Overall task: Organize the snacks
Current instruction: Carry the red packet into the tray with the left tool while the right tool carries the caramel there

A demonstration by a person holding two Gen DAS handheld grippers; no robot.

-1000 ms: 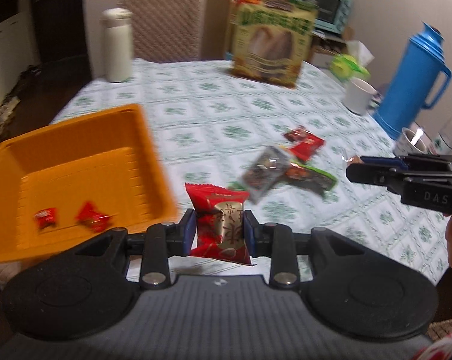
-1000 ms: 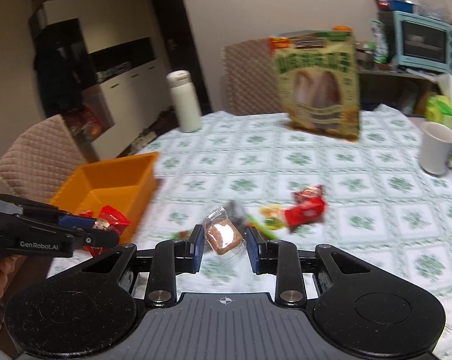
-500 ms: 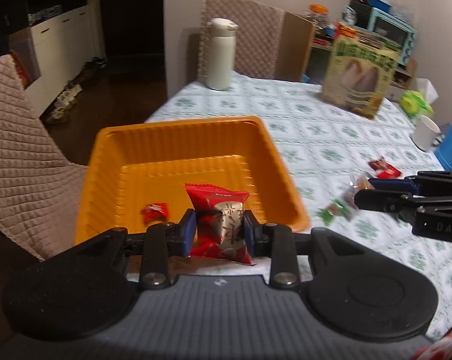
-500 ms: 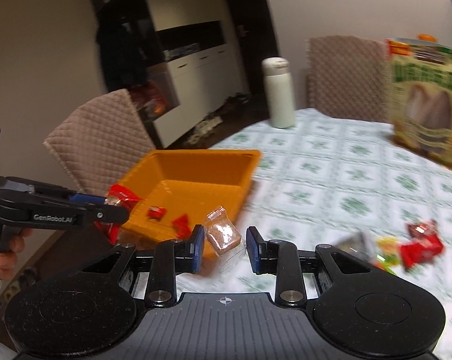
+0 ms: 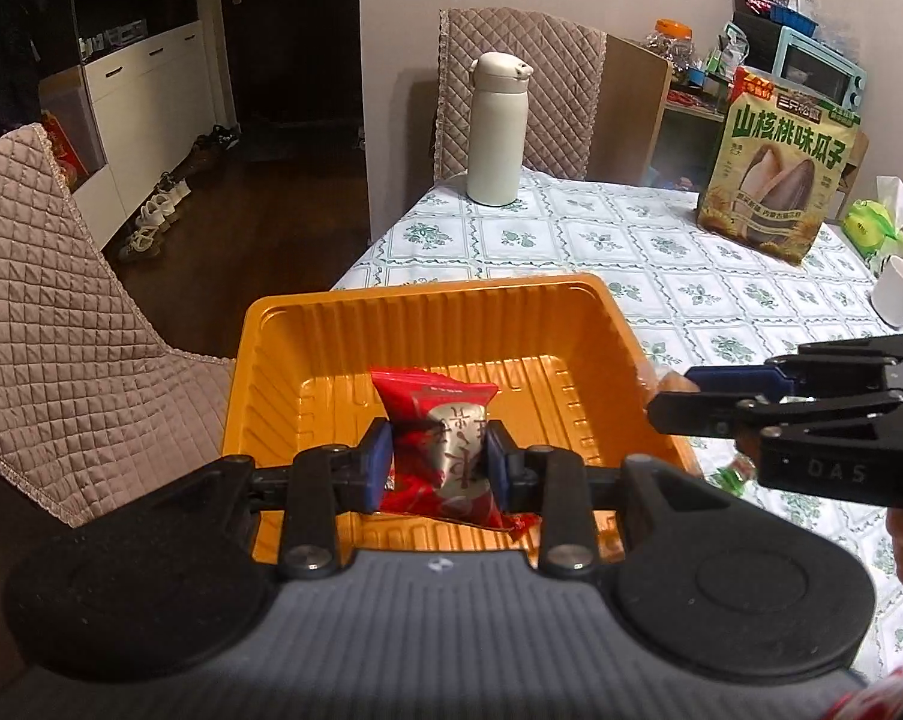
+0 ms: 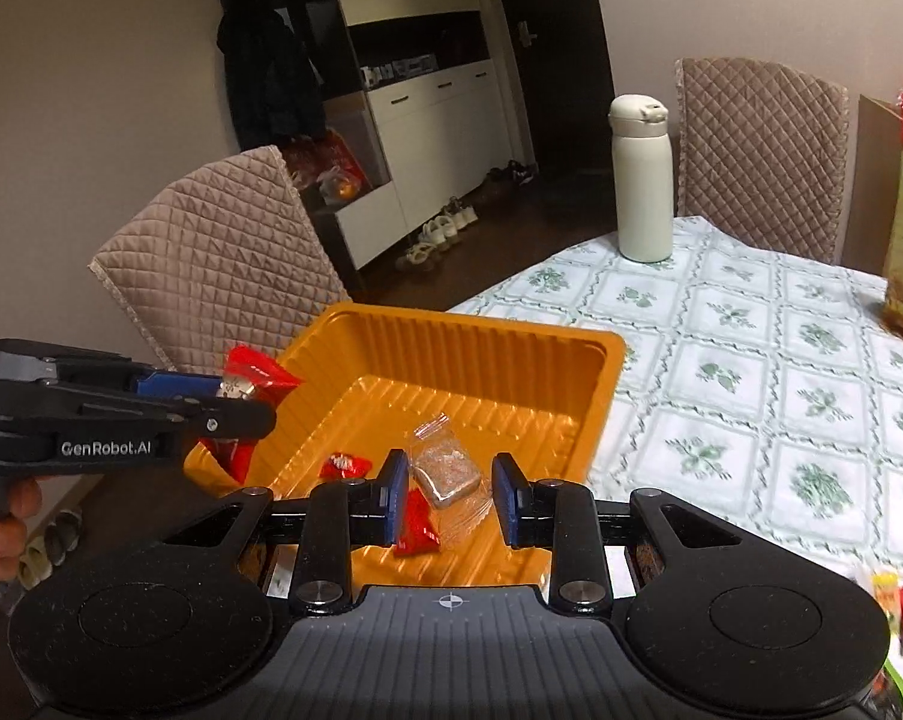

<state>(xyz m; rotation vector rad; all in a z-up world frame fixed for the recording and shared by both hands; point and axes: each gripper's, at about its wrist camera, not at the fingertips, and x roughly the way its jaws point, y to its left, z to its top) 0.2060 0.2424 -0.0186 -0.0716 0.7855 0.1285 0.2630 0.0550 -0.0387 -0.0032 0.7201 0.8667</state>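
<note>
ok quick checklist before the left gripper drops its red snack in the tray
1. Left gripper shut on red snack packet: ok.
2. Packet over orange tray: ok.
3. Right gripper open, clear-wrapped snack lying in the tray: ok.
4. Right gripper out of the drop path: cannot tell, it sits at the tray's right side.
5. Tray fully on the table: cannot tell.

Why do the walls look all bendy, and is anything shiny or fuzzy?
Left wrist view: the fisheye lens bows the doorway; light glints off the red snack packet. Right wrist view: cupboards curve too, the orange tray floor gleams, and the clear-wrapped snack looks sharp; nothing looks blurred.
</note>
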